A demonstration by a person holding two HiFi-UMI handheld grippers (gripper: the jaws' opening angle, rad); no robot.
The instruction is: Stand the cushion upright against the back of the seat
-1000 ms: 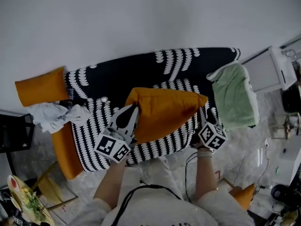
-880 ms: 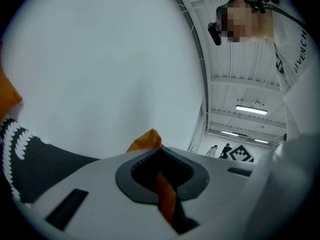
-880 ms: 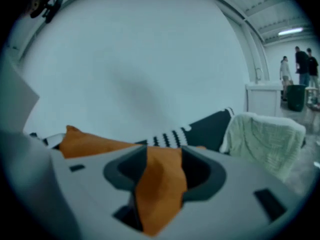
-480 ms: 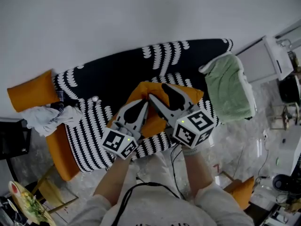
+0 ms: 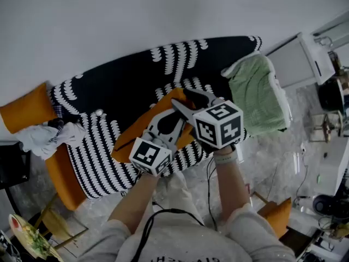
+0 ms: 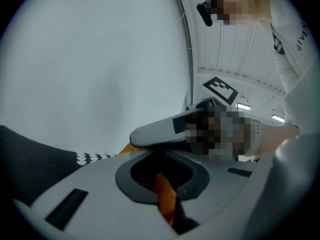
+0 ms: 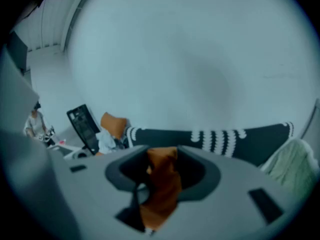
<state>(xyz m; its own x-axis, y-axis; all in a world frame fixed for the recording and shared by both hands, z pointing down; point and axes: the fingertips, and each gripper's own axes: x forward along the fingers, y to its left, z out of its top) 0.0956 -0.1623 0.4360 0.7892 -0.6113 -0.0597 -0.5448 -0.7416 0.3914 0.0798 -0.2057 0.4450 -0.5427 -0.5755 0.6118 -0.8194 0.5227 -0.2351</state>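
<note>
Cushion is up in the air right now. It's the orange one, hanging tilted over the striped seat and not yet leaning on the back of the seat. The left gripper has its fingers pinched nearly together on a thin fold of the orange cover. The right gripper has its fingers fairly wide around a fat bunch of the same fabric, and they've just closed in on it a little.

What I'd worry about: both grips are on cloth only and sit near the same end, so the rest of the cushion dangles. That thin left pinch looks like it could slip out on a tug, and then the whole thing swings off the right side. Let go before the bottom edge is seated and I reckon it flops forward flat, or slides off the front edge to the floor.

Room-wise, the middle of the back is bare, so that's a good open spot. The green blanket crowds the right end. The other orange cushion and a white cloth sit at the left end, well apart. The wall looks to be right behind the back.
</note>
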